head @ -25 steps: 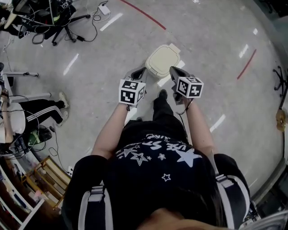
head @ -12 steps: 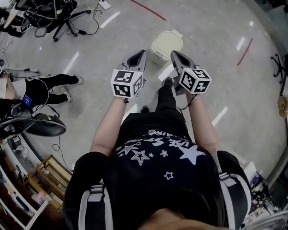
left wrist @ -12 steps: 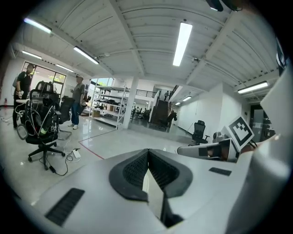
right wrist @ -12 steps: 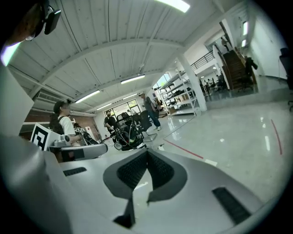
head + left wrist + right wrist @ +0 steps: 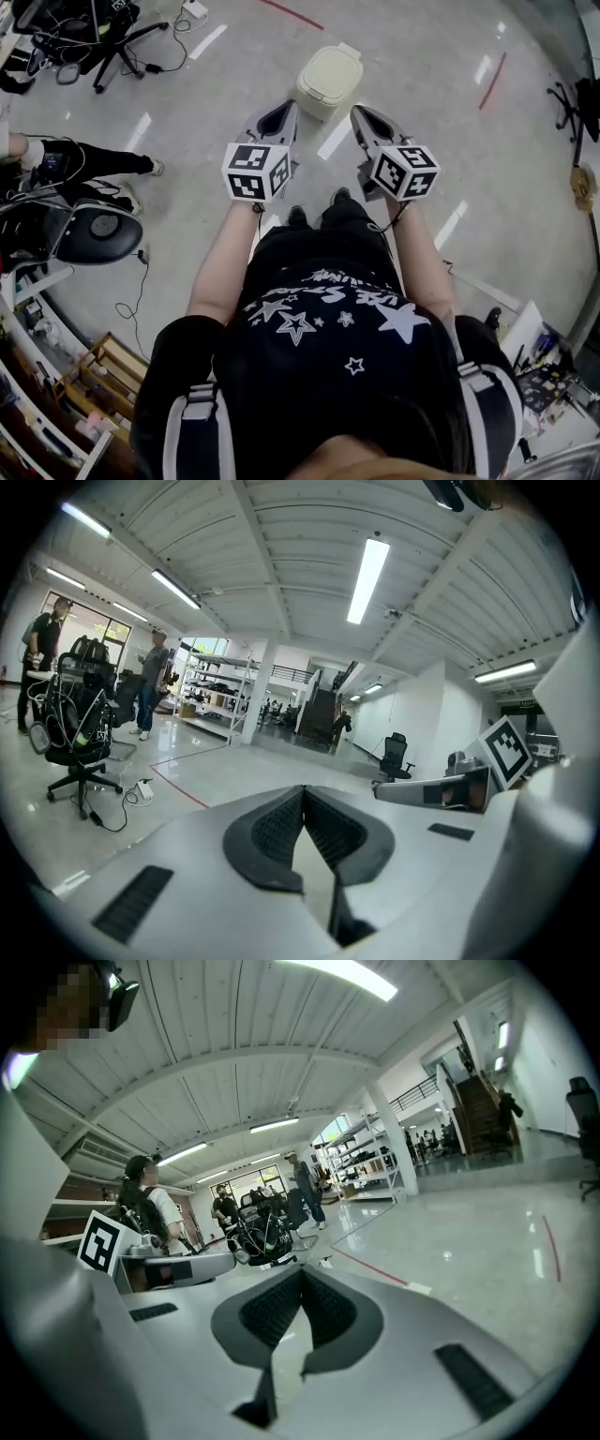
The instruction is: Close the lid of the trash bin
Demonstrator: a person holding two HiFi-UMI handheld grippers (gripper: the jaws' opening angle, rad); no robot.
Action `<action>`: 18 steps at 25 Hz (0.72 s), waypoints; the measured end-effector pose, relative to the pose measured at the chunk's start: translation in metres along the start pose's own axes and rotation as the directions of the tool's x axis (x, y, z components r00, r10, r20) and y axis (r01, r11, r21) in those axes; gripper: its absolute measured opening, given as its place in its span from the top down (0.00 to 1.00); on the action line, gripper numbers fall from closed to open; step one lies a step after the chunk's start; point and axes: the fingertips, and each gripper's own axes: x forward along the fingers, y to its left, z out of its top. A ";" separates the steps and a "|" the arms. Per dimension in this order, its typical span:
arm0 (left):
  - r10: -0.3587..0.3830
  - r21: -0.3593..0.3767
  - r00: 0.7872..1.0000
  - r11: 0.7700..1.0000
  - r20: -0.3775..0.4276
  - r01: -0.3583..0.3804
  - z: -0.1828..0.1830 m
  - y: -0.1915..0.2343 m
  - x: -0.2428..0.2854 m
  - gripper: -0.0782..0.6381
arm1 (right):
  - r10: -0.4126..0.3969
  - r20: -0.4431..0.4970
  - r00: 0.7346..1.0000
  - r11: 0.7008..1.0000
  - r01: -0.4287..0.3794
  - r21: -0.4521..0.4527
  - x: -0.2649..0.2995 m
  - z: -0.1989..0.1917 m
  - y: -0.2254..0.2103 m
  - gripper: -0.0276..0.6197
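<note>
The left tool [image 5: 303,791] is closed: its two ribbed black pads meet at the tips with nothing between them. The right tool [image 5: 302,1275] is closed in the same way and is also empty. Both are held out in front of the person, side by side and apart, with their tips pointing away from the body.

Each tool carries a cube with black-and-white square markers, the left cube [image 5: 255,172] and the right cube [image 5: 403,172]. These markers are patterns, not letters. The person's dark shirt [image 5: 328,337] has white stars and a line of white print, which is seen upside down and is too warped to read.

The trash bin [image 5: 317,103] stands on the glossy grey floor [image 5: 422,56] beyond the tool tips, roughly between the two tools and not touching either. Its cream lid [image 5: 332,69] lies flat on top. No label can be made out on the bin.

Bare floor surrounds the bin. A red line [image 5: 292,13] runs across the floor behind it, and a second red line [image 5: 491,81] lies well off to its right. Toward the upper left, well away from the bin, an office chair [image 5: 112,37] stands among loose cables. A black round seat [image 5: 94,230] stands at the left edge, and wooden racks [image 5: 98,370] sit at the lower left. In the left gripper view, two people [image 5: 153,682] stand by metal shelving [image 5: 214,691] far across the hall.
</note>
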 end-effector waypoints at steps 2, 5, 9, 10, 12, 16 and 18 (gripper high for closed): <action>0.003 0.010 1.000 1.000 0.012 -0.003 0.003 -0.009 0.000 0.87 | 0.009 0.011 1.000 1.000 -0.009 -0.015 -0.007 0.006 -0.001 0.95; 0.011 0.014 1.000 1.000 0.028 -0.012 0.012 -0.023 0.000 0.87 | 0.036 0.014 0.999 0.999 -0.035 -0.022 -0.015 0.011 -0.008 0.95; 0.046 0.003 0.998 0.999 0.042 -0.046 0.015 -0.035 -0.004 0.87 | 0.067 0.028 0.997 0.997 -0.066 -0.044 -0.028 0.024 -0.013 0.95; 0.054 0.000 0.997 0.999 0.046 -0.054 0.015 -0.039 -0.004 0.87 | 0.077 0.026 0.997 0.996 -0.075 -0.048 -0.033 0.024 -0.016 0.95; 0.063 0.000 0.997 0.998 0.053 -0.063 0.015 -0.052 -0.005 0.87 | 0.090 0.015 0.996 0.995 -0.089 -0.053 -0.045 0.018 -0.025 0.95; 0.060 0.011 0.996 0.998 0.065 -0.061 0.018 -0.079 -0.004 0.87 | 0.086 0.013 0.996 0.996 -0.085 -0.038 -0.064 0.017 -0.041 0.95; 0.054 0.026 0.997 0.998 0.058 -0.056 0.015 -0.091 -0.005 0.87 | 0.092 0.013 0.996 0.995 -0.092 -0.030 -0.070 0.015 -0.043 0.95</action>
